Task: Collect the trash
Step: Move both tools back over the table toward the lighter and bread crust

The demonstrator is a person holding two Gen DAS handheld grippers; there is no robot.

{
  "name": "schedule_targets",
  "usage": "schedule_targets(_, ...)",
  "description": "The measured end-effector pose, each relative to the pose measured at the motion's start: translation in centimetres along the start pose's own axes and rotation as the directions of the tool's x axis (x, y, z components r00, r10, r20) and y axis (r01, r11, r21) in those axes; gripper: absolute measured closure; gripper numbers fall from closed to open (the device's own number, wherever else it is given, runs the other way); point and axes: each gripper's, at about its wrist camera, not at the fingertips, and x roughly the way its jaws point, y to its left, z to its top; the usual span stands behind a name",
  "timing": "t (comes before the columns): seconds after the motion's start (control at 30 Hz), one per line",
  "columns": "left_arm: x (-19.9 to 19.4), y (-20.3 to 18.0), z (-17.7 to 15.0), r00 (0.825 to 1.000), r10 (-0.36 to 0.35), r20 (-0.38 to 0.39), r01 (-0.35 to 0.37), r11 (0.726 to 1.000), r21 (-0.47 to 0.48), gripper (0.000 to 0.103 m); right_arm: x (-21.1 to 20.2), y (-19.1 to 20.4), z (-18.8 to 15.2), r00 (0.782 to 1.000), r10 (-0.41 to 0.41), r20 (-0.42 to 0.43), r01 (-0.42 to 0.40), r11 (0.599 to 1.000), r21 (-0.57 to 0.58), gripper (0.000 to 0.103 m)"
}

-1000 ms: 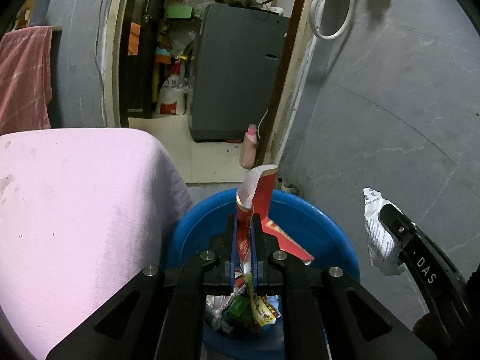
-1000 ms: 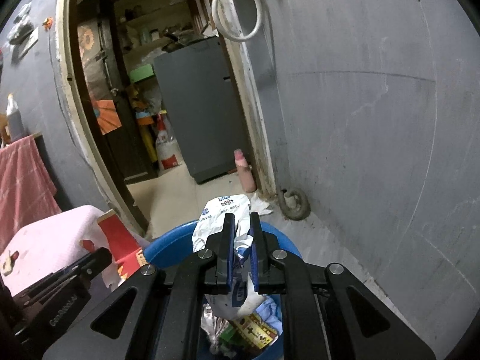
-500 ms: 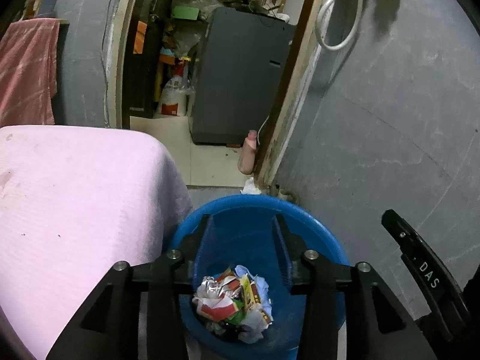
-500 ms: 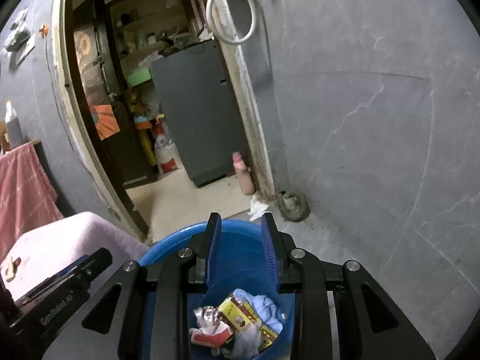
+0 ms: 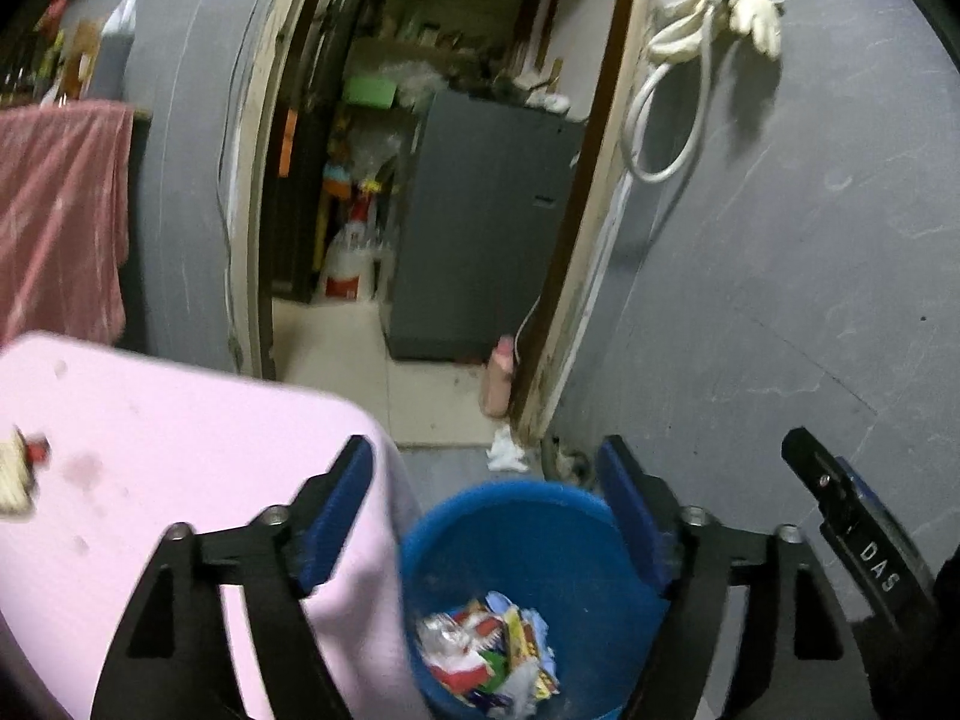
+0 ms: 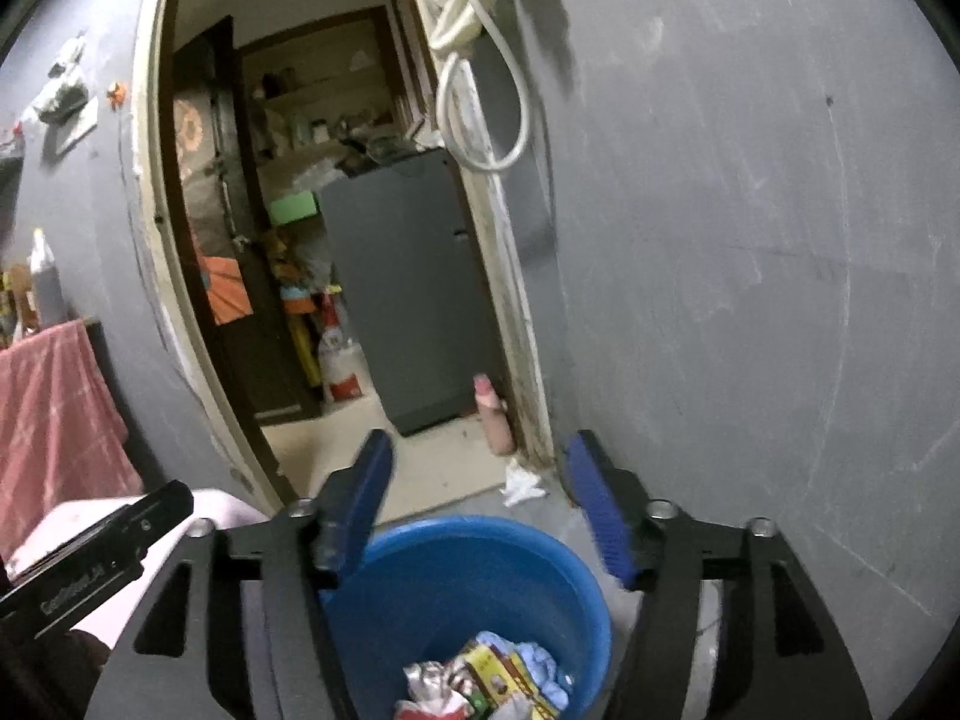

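Wrappers gripped a second ago are now seen dropped among the trash in the blue bucket, while the empty left gripper and right gripper are being opened above it.

"DAS" on the right tongs

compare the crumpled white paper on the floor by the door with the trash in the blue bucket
The white paper lies alone on the bare floor beyond the bucket; the trash is piled at the bucket's bottom. The paper is plain white; the trash is a mix of red, yellow, green, silver and pale blue wrappers. The paper is one small scrap; the trash is several pieces. Both look crumpled.
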Motion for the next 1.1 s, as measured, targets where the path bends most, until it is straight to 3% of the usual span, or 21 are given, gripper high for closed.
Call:
schedule_targets(0.17,-2.8,2.5,1.8,0.998,0.015,0.058,-0.016,1.000,0.010,0.019,-1.6,3.3,1.7,0.997,0.044,0.061,-0.042,0.998,-0.039,0.018)
schedule_targets(0.3,-5.0,5.2,3.4,0.995,0.042,0.089,-0.043,0.999,0.005,0.017,-2.6,5.9,2.4,0.993,0.081,0.086,-0.077,0.996,-0.043,0.000)
schedule_targets(0.37,-6.0,6.5,3.9,0.992,0.059,0.107,-0.060,0.998,0.002,0.016,-2.8,6.8,2.8,0.991,0.101,0.087,-0.099,0.995,-0.030,0.000)
schedule_targets(0.43,-7.1,8.0,4.3,0.990,0.076,0.118,-0.076,0.997,-0.005,0.003,-3.4,7.9,3.0,0.988,0.111,0.103,-0.110,0.994,-0.019,0.000)
schedule_targets(0.67,-10.6,11.8,5.1,0.979,0.116,0.169,-0.119,0.993,0.006,0.003,-5.3,11.8,3.1,0.981,0.151,0.123,-0.148,0.988,-0.036,0.000)
schedule_targets(1.1,-14.7,19.6,5.0,0.968,0.193,0.159,-0.197,0.980,0.010,0.003,-6.9,19.2,1.1,0.965,0.243,0.094,-0.239,0.969,-0.057,0.000)
